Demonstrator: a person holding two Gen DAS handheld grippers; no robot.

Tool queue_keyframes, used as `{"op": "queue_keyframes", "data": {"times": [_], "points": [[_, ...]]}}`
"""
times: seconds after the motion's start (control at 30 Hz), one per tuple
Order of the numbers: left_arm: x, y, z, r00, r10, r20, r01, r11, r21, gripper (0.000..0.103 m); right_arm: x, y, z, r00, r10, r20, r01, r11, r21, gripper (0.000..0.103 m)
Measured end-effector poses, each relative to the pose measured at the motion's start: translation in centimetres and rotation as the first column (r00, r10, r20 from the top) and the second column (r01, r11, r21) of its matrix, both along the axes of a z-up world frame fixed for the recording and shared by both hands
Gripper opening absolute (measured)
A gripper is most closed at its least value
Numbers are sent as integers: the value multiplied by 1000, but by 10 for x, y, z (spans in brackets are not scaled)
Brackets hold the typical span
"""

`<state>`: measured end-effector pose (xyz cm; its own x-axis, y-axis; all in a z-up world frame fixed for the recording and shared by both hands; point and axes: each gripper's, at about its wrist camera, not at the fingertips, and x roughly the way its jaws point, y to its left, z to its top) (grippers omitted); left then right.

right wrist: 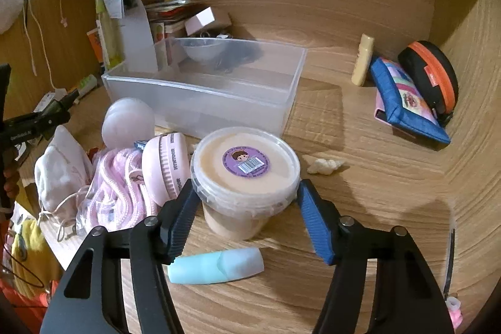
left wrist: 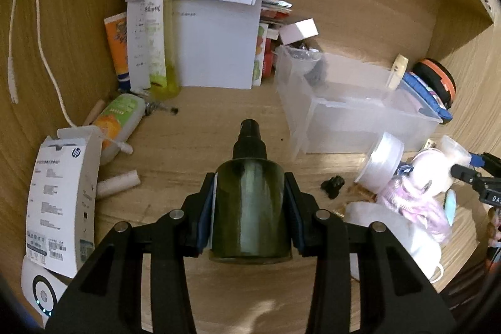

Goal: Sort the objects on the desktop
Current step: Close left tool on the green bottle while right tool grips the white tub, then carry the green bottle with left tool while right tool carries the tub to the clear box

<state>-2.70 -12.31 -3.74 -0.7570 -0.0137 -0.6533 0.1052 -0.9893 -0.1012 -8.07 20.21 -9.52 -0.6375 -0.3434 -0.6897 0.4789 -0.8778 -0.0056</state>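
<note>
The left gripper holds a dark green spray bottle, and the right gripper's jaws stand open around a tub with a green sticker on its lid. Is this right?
Not quite. The right wrist view shows the sticker on the tub is purple, not green. The rest holds: the left gripper grips the spray bottle, and the right gripper is open around the tub.

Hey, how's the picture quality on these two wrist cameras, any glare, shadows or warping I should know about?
Left wrist view: strong fisheye bending with dark corners, glare streaks on the dark green spray bottle in the left gripper, and the bottom edge is soft. Right wrist view: same warping, warm light, sharp shadows on the desk beside the clear storage box; the lidded tub is in focus.
</note>
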Motion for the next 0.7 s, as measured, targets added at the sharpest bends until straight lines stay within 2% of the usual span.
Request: {"op": "queue_keyframes", "data": {"times": [0.27, 0.5, 0.7], "points": [[-5, 12, 9, 999, -34, -28, 34, 999, 8, 41, -16, -11, -7, 998, 27, 57, -26, 1000, -14, 65], [-11, 24, 27, 995, -73, -72, 73, 997, 1, 41, -14, -21, -7, 1000, 30, 9, -30, 999, 23, 64], [-19, 32, 42, 989, -102, -104, 103, 995, 5, 41, -4, -14, 13, 999, 33, -22, -33, 999, -11, 64]]}}
